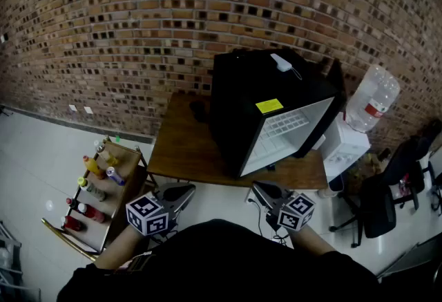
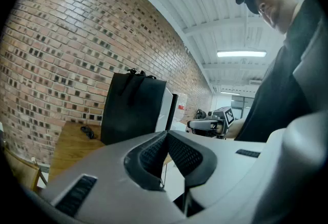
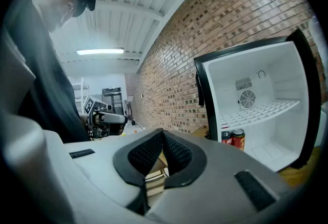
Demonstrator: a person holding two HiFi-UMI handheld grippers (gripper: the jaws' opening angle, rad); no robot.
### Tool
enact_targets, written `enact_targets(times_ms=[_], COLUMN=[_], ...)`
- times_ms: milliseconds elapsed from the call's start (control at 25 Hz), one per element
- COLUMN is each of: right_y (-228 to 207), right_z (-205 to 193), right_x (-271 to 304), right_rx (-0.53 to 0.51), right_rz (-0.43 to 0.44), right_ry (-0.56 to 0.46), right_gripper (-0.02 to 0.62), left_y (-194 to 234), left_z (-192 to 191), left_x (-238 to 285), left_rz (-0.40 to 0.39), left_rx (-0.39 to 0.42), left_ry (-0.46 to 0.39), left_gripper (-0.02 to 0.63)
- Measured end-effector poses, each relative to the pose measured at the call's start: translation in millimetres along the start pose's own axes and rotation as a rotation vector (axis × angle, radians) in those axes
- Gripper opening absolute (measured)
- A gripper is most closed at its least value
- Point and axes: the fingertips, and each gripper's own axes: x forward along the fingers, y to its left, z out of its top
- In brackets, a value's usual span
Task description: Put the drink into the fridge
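Two cans [image 3: 233, 138] in open fridge [image 3: 266, 79] show only in right gripper view; only head view shows bottles [image 1: 94, 168] in rack [image 1: 132, 153]. Left gripper [image 2: 166, 136] and right gripper [image 3: 163, 133]: jaws pressed together, empty.

Fridge [image 1: 257, 106] on table [image 1: 181, 147], bottle rack [image 1: 128, 151] to its left.

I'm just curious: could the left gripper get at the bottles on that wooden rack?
Probably: nothing stands between the left gripper and the bottles on the rack beside it, though its shut jaws point elsewhere.

Pale grey tongs [image 2: 166, 135], black ribbed pads [image 2: 187, 156], black-white marker cubes [image 1: 147, 215]; black top [image 1: 228, 262].
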Motion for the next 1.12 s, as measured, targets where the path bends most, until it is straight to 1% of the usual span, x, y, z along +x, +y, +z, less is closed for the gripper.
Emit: enact_targets(times_ms=[240,400,560,600,640,680,760,800,840,880,960,1080,1120], right_y=[2.9,8.5,16.8,19.2,22.6,27.4,39.6,46.2,53.6,61.3,74.5,92.2,99.4], right_z=[3.4,3.4,-1.2,-4.1,-7.2,-10.1,-17.1,-22.1,-28.2,-35.4,-52.2,-78.5,-87.8], right_x=[19.4,47.3,96.7,112.2,127.7,143.2,174.2,190.4,207.3,224.5,257.9,306.5,323.2], right_rx=[-0.023,-0.04,-0.091,-0.108,-0.12,-0.129,-0.141,-0.148,-0.157,-0.166,-0.181,-0.191,-0.196], right_rz=[0.021,0.07,0.149,0.17,0.192,0.216,0.266,0.292,0.316,0.336,0.366,0.408,0.427], right_ry=[0.009,0.03,0.06,0.069,0.079,0.089,0.111,0.123,0.135,0.149,0.181,0.222,0.235], right_gripper=[-0.007,0.037,0.047,0.095,0.095,0.109,0.146,0.181,0.194,0.196,0.223,0.288,0.295], left_y=[11.8,27.9,60.4,70.3,79.8,88.6,104.6,112.6,120.7,128.9,145.4,168.0,173.4], left_z=[-1.7,-7.7,-19.2,-23.0,-27.1,-31.8,-43.5,-50.2,-56.8,-62.3,-70.1,-84.9,-91.6], left_x=[-15.1,-34.7,-70.2,-81.8,-93.9,-106.2,-132.4,-146.4,-161.0,-175.6,-202.9,-237.8,-248.3], left_rz=[0.03,0.089,0.203,0.238,0.273,0.309,0.378,0.411,0.442,0.47,0.516,0.578,0.598], left_rx=[-0.009,-0.019,-0.03,-0.036,-0.042,-0.049,-0.068,-0.077,-0.083,-0.086,-0.088,-0.108,-0.12], left_ry=[-0.012,-0.024,-0.049,-0.058,-0.067,-0.073,-0.081,-0.084,-0.085,-0.086,-0.092,-0.102,-0.106], left_gripper=[-0.002,-0.002,-0.002,-0.002,-0.002,-0.002,-0.002,-0.002,-0.002,-0.002,-0.002,-0.002,-0.002])
